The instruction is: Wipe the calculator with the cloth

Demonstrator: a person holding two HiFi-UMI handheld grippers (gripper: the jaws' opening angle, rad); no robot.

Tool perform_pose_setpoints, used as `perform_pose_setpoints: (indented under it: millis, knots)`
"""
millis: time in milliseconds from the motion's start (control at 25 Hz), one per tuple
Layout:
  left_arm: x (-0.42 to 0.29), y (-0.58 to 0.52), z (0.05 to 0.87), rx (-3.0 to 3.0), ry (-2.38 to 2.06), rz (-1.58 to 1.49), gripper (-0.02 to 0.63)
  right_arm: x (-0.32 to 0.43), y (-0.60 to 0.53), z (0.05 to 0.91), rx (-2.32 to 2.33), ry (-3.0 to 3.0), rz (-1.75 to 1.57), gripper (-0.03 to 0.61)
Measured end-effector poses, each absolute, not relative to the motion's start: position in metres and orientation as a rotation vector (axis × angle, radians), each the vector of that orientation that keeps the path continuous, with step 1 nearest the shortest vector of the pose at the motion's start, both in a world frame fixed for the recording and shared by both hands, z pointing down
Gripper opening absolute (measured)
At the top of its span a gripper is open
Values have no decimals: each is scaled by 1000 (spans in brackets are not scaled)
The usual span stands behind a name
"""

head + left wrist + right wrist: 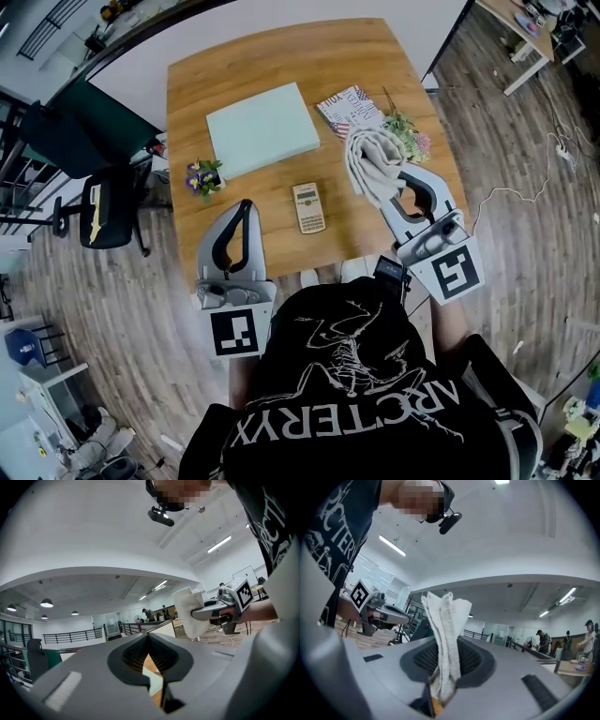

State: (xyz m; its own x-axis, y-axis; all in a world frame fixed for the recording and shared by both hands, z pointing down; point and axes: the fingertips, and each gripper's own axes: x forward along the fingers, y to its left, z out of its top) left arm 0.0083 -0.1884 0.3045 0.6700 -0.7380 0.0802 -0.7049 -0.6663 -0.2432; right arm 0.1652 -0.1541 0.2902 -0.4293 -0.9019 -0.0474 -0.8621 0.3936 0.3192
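Observation:
A beige calculator (pixel 308 207) lies flat near the wooden table's (pixel 281 56) front edge, between both grippers. My right gripper (pixel 397 187) is shut on a white cloth (pixel 372 160), which bunches up to the right of the calculator. In the right gripper view the cloth (pixel 446 620) sticks up from the closed jaws (pixel 443 641). My left gripper (pixel 245 206) sits left of the calculator, apart from it, shut with nothing held. The left gripper view points upward; its jaws (pixel 149 636) meet, and the right gripper with the cloth (pixel 189 611) shows beyond.
A mint green pad (pixel 262 128) lies behind the calculator. A small pot of purple flowers (pixel 203 176) stands at the table's left. A printed booklet (pixel 349 108) and a flower bunch (pixel 409 135) sit behind the cloth. A dark office chair (pixel 103 208) stands left of the table.

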Motion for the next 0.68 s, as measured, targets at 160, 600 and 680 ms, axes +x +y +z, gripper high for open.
perform_pose_setpoints:
  millis: [160,600,680]
  knots:
    - [11,-188,306,-2687,1193,-247,9,168,-155,296,1592,-2519,-427,87]
    - [13,-182,305,-2682,1200,-245,9,169,-151,288,1587,-2528,-452,87]
    - [13,-181,305,-2679,1205,-247,9,169,-150,286,1592,-2530,-456,87]
